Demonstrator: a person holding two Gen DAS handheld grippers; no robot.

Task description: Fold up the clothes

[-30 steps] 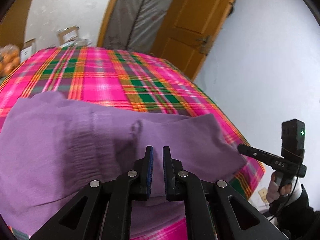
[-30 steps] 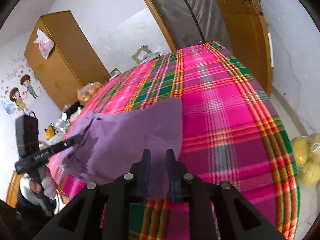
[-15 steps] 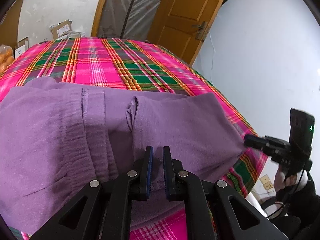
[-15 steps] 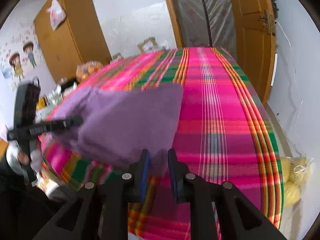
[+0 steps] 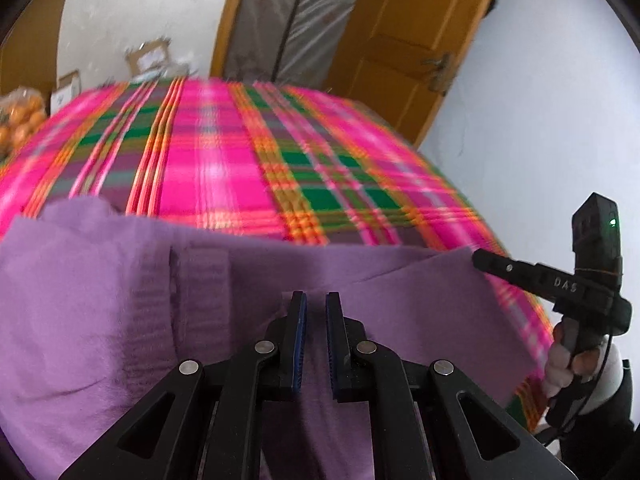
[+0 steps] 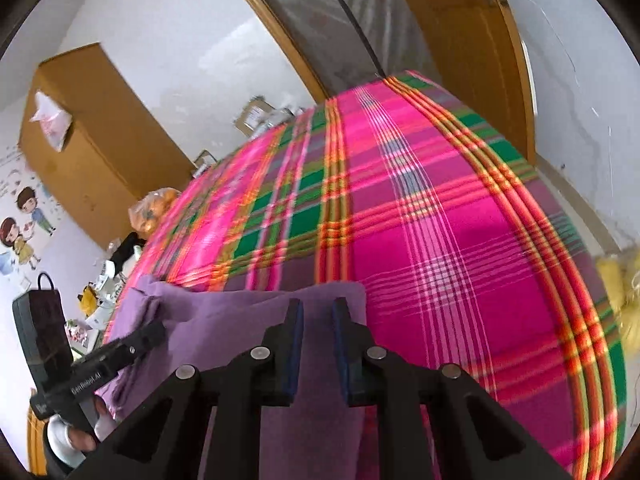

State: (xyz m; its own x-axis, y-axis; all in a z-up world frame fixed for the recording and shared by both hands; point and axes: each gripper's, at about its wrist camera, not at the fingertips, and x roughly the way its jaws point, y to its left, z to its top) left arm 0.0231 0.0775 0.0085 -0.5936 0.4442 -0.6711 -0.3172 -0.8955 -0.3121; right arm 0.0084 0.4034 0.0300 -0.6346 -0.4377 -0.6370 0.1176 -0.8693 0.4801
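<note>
Lying across the near end of a pink-and-green plaid bedspread (image 5: 224, 168): one purple garment (image 5: 100, 320), soft knit, bunched in ridges on its left part.

Left gripper (image 5: 313, 312): blue-padded fingers (image 5: 299, 340) stand close together with purple cloth running through the narrow gap; they appear to pinch a fold of the garment, though motion blur leaves the contact itself unsure. The cloth spreads ahead of and to both sides of these jaws.

Right gripper (image 6: 317, 316): jaws likewise drawn near, with the garment's right edge passing between them and hanging below. The garment's far hem sits just ahead of the fingertips; the bare bedspread begins just beyond it.

Left wrist view only: the right gripper (image 5: 480, 258) seen from outside, its tip touching the garment's raised right corner; the hand (image 5: 568, 360) on its handle; a green light on the unit above it; an orange wooden door (image 5: 400, 40) and grey sheeting behind the bed.

Right wrist view only: the left gripper (image 6: 158, 330) seen from outside at the garment's left corner; a wooden wardrobe (image 6: 80, 140); cartoon wall stickers (image 6: 24, 224); a bag of oranges (image 6: 154, 210) beside the bed; something yellow (image 6: 620, 284) on the floor at right, too blurred to identify.

Both views: cardboard boxes (image 5: 148, 56) beyond the bed's far end.
</note>
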